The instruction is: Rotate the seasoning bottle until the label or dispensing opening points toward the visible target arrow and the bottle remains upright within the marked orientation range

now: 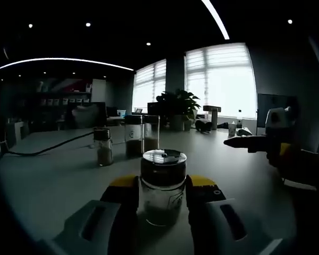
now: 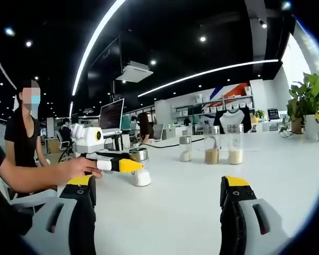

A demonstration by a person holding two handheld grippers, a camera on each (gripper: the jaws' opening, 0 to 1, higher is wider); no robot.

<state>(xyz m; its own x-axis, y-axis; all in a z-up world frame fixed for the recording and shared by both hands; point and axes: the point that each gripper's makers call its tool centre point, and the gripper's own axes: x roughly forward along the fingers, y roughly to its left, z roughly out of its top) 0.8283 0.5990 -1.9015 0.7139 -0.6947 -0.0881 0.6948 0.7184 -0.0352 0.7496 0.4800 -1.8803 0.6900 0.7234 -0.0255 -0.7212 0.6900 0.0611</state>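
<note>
Your left gripper (image 1: 162, 197) has its yellow-tipped jaws closed against both sides of the seasoning bottle (image 1: 162, 186), dead ahead between them. The bottle stands upright on the surface (image 1: 53, 180), long axis vertical, dark cap up, so the turn runs about that axis. No arrow or label facing can be made out. Your right gripper (image 2: 157, 197) sits wide open, holding nothing, well apart from the bottle, so the left does the turning

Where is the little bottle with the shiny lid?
In the left gripper view, the seasoning bottle stands upright on the table, low centre, between the left gripper jaws.
</note>
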